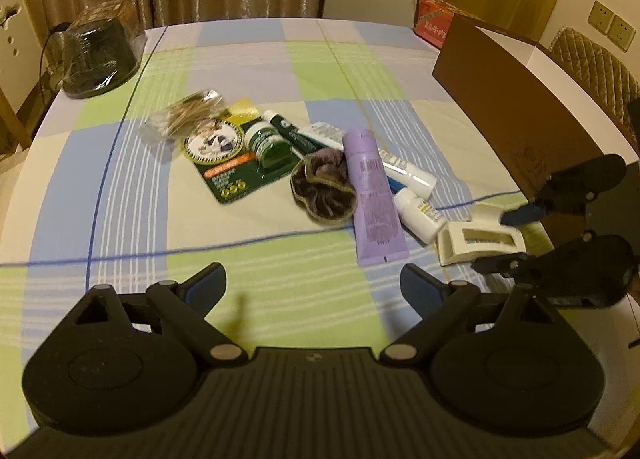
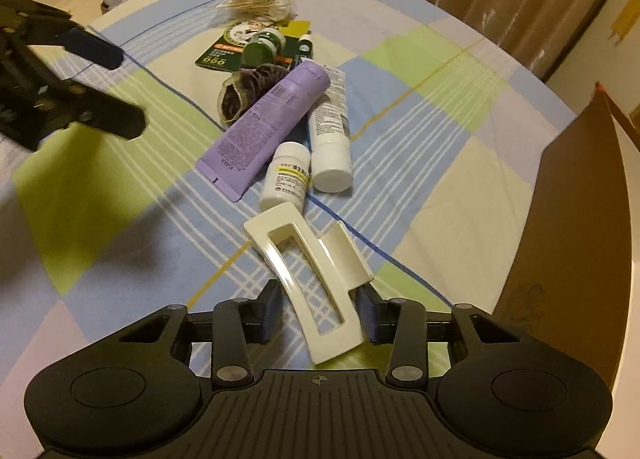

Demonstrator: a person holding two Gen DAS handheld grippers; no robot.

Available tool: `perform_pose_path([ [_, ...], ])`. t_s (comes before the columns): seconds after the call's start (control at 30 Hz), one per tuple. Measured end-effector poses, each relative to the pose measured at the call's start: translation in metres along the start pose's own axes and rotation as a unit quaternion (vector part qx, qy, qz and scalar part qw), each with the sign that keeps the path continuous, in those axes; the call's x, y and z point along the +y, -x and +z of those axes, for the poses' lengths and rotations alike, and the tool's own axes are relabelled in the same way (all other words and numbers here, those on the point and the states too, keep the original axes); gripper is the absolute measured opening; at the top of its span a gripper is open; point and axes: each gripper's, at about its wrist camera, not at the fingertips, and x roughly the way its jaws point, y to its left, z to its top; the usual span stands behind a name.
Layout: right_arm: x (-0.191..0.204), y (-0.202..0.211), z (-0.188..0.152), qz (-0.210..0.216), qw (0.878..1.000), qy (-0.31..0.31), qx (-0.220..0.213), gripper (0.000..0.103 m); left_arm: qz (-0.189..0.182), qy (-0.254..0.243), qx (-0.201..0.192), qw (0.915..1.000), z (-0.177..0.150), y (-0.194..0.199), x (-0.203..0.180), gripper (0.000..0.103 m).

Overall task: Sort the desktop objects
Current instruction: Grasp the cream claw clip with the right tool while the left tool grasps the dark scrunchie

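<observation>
Currently: cream hair claw (image 2: 316, 283) clamped in right gripper (image 2: 320, 311) for sorting toward cardboard box (image 2: 572, 227); left gripper (image 1: 312, 285) wide, idle above counter (image 1: 120, 179).

Open cloth near and left; clutter in the middle, box wall on the right

Bare tablecloth (image 1: 120, 187) is seen to the near left and across the far side. The middle is blocked by a pile: purple tube (image 1: 374, 195), scrunchie (image 1: 322, 187), white bottle (image 1: 420, 211), green card (image 1: 236, 167). The right is closed off by a cardboard box (image 1: 516, 107); the far left corner is taken by a wrapped dark pot (image 1: 100, 55).
</observation>
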Motion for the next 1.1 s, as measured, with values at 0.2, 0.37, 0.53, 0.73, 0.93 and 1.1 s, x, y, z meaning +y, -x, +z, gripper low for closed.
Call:
perform_pose_path([
  [0.2, -0.001, 0.017, -0.003, 0.0, 0.999, -0.036, -0.009, 0.037, -0.003, -0.017, -0.005, 0.9998, 0.02, -0.023, 0.005, 0.077],
  [0.37, 0.0, 0.026, -0.009, -0.005, 0.998, -0.056, -0.008, 0.037, -0.016, -0.014, -0.005, 0.9998, 0.034, -0.048, 0.01, 0.061],
  [0.53, -0.001, 0.027, -0.017, -0.013, 0.997, -0.071, -0.001, 0.037, -0.033, -0.011, -0.003, 0.9994, 0.043, -0.065, 0.01, 0.061],
  [0.73, 0.0, 0.034, -0.022, -0.022, 0.996, -0.083, 0.001, 0.037, -0.048, -0.008, -0.001, 0.9988, 0.048, -0.077, 0.012, 0.044],
  [0.93, 0.0, 0.036, -0.022, -0.026, 0.996, -0.086, 0.001, 0.037, -0.06, -0.008, 0.004, 0.9982, 0.048, -0.082, 0.015, 0.039],
  [1.1, 0.003, 0.037, -0.021, -0.024, 0.996, -0.082, -0.006, 0.037, -0.056, -0.003, 0.003, 0.9984, 0.045, -0.084, 0.016, 0.019],
])
